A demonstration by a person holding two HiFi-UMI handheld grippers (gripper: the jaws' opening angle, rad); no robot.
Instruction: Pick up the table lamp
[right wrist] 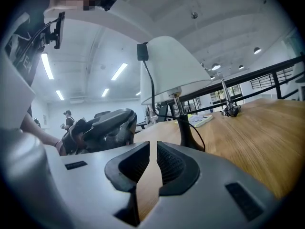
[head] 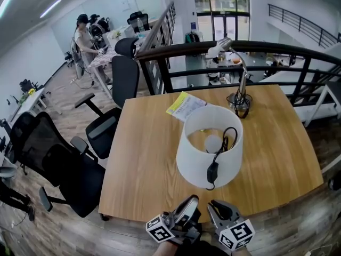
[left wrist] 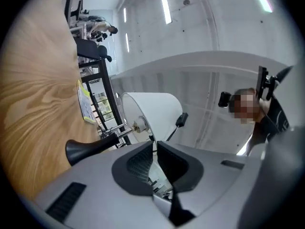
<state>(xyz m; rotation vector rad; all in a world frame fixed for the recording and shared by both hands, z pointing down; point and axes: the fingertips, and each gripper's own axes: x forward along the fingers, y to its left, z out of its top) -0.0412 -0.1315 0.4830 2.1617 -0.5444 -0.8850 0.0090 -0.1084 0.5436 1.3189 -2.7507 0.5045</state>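
The table lamp (head: 209,145) stands in the middle of the wooden table (head: 144,159), seen from above through its white shade. A black cord with an inline switch (head: 213,170) hangs over the shade's near rim. Both grippers sit side by side just off the table's near edge, short of the lamp. The left gripper (head: 186,209) is shut and empty. The right gripper (head: 216,209) is shut and empty too. The left gripper view is rolled sideways and shows the shade (left wrist: 152,111) and black base (left wrist: 86,149) past its shut tips (left wrist: 155,149). The right gripper view shows the shade (right wrist: 174,70) and base (right wrist: 189,135) beyond its shut tips (right wrist: 153,149).
A thin metal gooseneck lamp (head: 241,97) stands at the table's far right corner. A yellow and white booklet (head: 185,105) lies behind the table lamp. Black office chairs (head: 114,84) crowd the table's left side. A dark railing (head: 240,49) runs behind the table.
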